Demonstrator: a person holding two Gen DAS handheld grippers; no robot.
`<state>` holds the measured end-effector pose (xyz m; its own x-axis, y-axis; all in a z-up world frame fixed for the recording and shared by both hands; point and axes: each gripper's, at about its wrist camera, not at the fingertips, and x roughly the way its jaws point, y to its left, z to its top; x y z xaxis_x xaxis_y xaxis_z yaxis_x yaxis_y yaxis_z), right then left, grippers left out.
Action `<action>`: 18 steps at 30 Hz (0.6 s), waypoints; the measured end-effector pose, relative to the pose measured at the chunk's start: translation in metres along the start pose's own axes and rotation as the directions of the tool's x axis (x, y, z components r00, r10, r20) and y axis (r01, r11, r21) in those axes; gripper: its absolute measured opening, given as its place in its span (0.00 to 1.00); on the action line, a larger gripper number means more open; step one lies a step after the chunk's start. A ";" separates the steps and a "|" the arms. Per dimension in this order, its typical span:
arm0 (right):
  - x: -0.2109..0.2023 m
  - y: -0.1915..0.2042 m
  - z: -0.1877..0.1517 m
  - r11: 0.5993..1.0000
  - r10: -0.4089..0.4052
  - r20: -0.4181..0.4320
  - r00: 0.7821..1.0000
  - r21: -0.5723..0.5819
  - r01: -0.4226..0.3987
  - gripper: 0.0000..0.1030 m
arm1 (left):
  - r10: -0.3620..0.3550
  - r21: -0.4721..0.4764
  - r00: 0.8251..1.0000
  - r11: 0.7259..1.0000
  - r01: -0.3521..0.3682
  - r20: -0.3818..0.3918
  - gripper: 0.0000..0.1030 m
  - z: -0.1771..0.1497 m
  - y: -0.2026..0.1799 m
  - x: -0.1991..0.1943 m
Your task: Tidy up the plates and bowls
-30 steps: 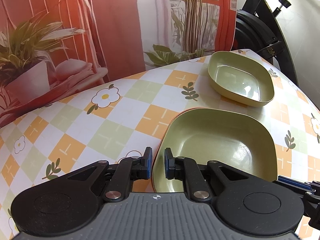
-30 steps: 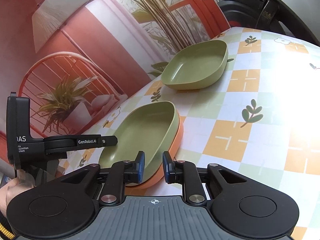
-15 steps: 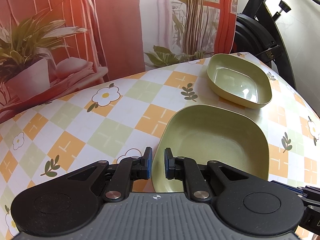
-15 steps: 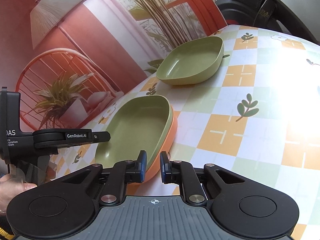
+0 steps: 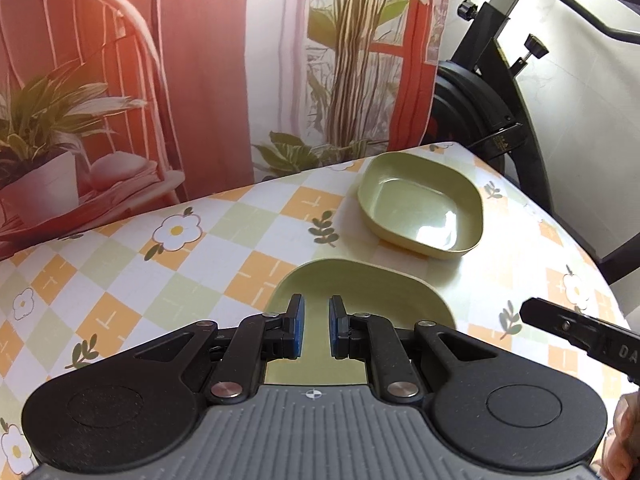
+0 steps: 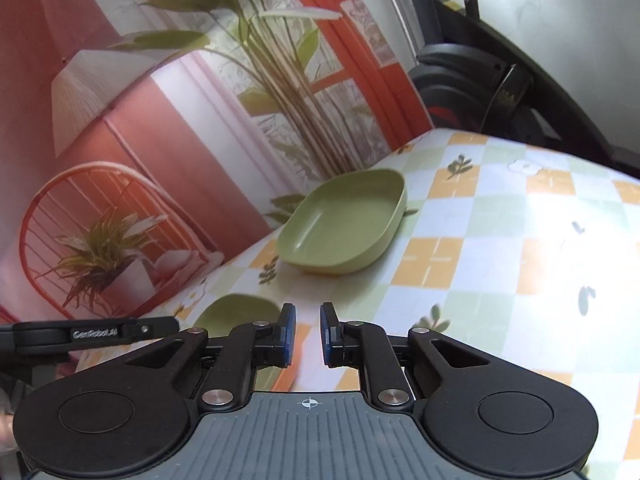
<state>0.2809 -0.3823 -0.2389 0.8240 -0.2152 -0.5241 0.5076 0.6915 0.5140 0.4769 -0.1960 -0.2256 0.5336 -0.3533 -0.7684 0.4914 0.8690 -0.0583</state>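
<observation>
Green plate (image 5: 372,292) beneath left claw (image 5: 316,330)

Bright daylight washes out the tablecloth (image 6: 540,240) at the right of the right wrist view (nearly white there). A glare patch sits in the far bowl (image 5: 422,204). Fisheye bending curves the edges, and the right view is slightly motion-blurred.

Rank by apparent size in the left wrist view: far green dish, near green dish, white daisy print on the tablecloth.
1. Far green dish, fully visible.
2. Near green dish: shows about as wide, but the left hand-held gripper hides much of it, so the top two are unsure.
3. Daisy print, clearly smallest.
</observation>
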 end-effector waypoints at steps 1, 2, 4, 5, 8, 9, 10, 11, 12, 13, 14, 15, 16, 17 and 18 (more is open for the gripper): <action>0.000 -0.005 0.006 1.000 -0.016 0.016 1.000 -0.005 0.016 0.13 | -0.011 0.004 1.000 1.000 0.011 0.003 0.13 0.002 -0.005 0.001; 0.001 -0.011 0.012 0.999 -0.030 0.029 0.999 -0.012 0.031 0.13 | -0.021 0.010 1.000 1.000 0.021 0.005 0.13 0.005 -0.010 0.003; 0.005 -0.020 0.022 0.998 -0.055 0.048 0.997 -0.028 0.056 0.13 | -0.034 0.029 0.999 0.999 0.034 0.009 0.13 0.014 -0.020 0.009; 0.008 -0.023 0.026 0.997 -0.061 0.054 0.997 -0.036 0.063 0.13 | -0.035 0.035 0.999 0.999 0.035 0.011 0.13 0.018 -0.024 0.013; 0.024 -0.029 0.037 0.995 -0.074 0.067 0.995 -0.066 0.078 0.15 | -0.038 0.031 0.999 0.999 0.038 0.016 0.13 0.033 -0.032 0.029; 0.030 -0.032 0.039 0.994 -0.081 0.069 0.994 -0.073 0.086 0.15 | -0.042 0.021 0.999 0.999 0.042 0.015 0.13 0.038 -0.033 0.035; 0.037 -0.034 0.042 0.993 -0.088 0.068 0.994 -0.075 0.093 0.17 | -0.045 0.010 0.999 0.999 0.045 0.016 0.13 0.043 -0.034 0.042; 0.044 -0.037 0.044 0.993 -0.092 0.066 0.994 -0.073 0.096 0.17 | -0.038 0.010 0.999 0.999 0.038 0.017 0.14 0.047 -0.036 0.049; 0.050 -0.038 0.046 0.993 -0.093 0.061 0.994 -0.070 0.097 0.17 | -0.022 0.017 1.000 1.000 0.022 0.019 0.16 0.051 -0.039 0.057; 0.056 -0.039 0.047 0.993 -0.089 0.058 0.994 -0.071 0.093 0.18 | -0.008 0.021 1.000 1.000 0.008 0.020 0.17 0.055 -0.041 0.065; 0.061 -0.039 0.049 0.993 -0.089 0.060 0.994 -0.078 0.094 0.18 | -0.001 0.020 1.000 1.000 0.000 0.018 0.17 0.058 -0.042 0.072; 0.066 -0.037 0.050 0.991 -0.096 0.064 0.993 -0.090 0.102 0.20 | -0.001 0.009 1.000 1.000 0.001 0.012 0.17 0.062 -0.040 0.081; 0.072 -0.038 0.051 0.989 -0.104 0.066 0.992 -0.097 0.110 0.20 | -0.001 -0.004 1.000 1.000 0.001 0.004 0.17 0.065 -0.039 0.089; 0.077 -0.038 0.052 0.989 -0.110 0.065 0.992 -0.096 0.116 0.20 | 0.000 -0.019 1.000 1.000 0.000 -0.004 0.17 0.068 -0.038 0.096; 0.082 -0.040 0.054 0.989 -0.113 0.063 0.992 -0.090 0.119 0.20 | 0.001 -0.033 1.000 0.999 -0.001 -0.011 0.17 0.070 -0.036 0.102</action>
<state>0.3414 -0.4646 -0.2657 0.7755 -0.3349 -0.5352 0.5768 0.7206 0.3848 0.5618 -0.2875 -0.2577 0.5266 -0.3489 -0.7752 0.4676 0.8804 -0.0786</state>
